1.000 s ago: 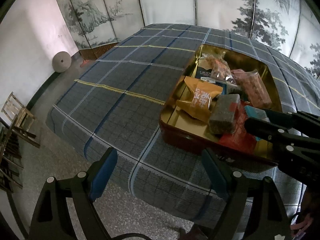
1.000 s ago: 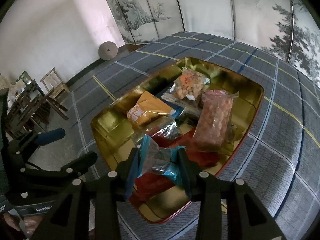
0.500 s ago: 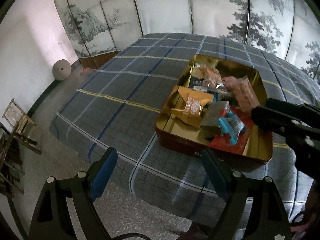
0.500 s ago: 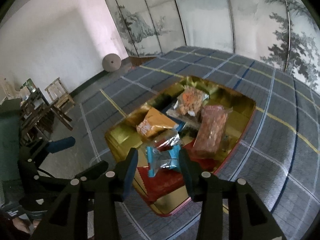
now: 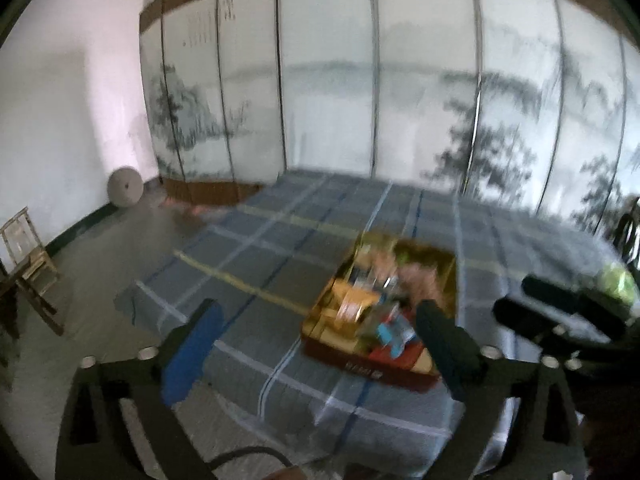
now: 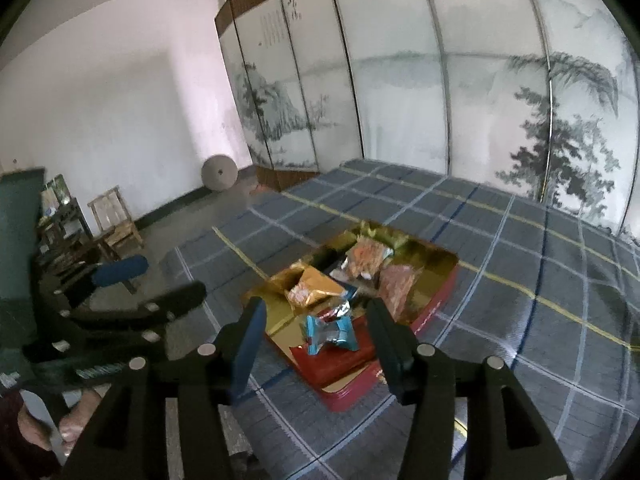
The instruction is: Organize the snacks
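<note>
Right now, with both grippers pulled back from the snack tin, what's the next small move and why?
Probably none toward the tin. The right gripper and left gripper are both open and empty, and the blue packet already lies inside on the red pack. No loose snack shows on the plaid cloth, so I'd hold back and check for stragglers.

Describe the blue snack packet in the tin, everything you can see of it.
The blue snack packet is a small, crinkled pouch of shiny foil or plastic, blue with silvery and reddish print that is too small to read. It lies loose at the near end of the gold-lined tin, on top of a flat red packet. Its ends flare and its middle is pinched. Neither tool touches it: the right tool is open and held short of it.
</note>
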`<state>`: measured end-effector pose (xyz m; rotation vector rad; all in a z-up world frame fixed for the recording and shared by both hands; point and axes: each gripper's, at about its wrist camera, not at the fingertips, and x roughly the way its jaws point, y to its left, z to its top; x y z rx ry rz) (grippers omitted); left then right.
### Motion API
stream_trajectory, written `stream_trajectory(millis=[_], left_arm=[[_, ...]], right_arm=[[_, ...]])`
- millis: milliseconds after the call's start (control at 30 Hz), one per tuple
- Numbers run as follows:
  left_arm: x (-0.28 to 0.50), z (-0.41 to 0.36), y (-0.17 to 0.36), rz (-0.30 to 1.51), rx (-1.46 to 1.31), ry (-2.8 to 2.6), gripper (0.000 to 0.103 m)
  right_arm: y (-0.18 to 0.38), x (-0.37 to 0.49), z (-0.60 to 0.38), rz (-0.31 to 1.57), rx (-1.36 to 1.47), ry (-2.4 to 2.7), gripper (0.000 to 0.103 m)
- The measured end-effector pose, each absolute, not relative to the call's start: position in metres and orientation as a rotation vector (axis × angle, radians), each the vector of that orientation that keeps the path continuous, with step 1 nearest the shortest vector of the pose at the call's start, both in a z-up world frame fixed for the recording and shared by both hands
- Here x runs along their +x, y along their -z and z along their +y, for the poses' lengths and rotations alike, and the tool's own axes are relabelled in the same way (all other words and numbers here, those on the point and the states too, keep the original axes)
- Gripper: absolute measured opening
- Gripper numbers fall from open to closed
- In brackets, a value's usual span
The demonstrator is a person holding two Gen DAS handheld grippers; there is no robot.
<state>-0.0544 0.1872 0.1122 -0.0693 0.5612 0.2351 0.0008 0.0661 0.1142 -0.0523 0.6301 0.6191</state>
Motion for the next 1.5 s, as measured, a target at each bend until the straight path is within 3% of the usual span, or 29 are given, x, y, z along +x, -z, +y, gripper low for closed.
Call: stream_trajectory(millis=[167, 367, 433, 667, 1500], left_arm=[[-0.098, 0.178, -0.174, 0.371, -0.099, -0.15, 0.103], [-0.12, 0.172, -0.193, 0.29, -0.146, -0.037, 0.103], [-0.121, 0.166, -0.191, 0.286, -0.118, -0.084, 0.103], [-0.118, 0.162, -0.154, 0.378, -0.08, -0.177, 0.103], [-0.12, 0.178, -0.115, 0.444, -0.086, -0.229, 0.103]], right_arm=[[-0.145, -0.026, 0.046, 0.542, -0.018, -0.615, 0.056], [-0.182, -0.061, 0.03, 0.426, -0.003, -0.603, 0.057], [-0.188, -0.069, 0.028, 0.397, -0.007, -0.596, 0.065], [-0.175, -0.084, 0.034, 0.335, -0.021, -0.41, 0.078], [-0.138, -0.1, 0.061, 0.363, -0.076, -0.293, 0.079]])
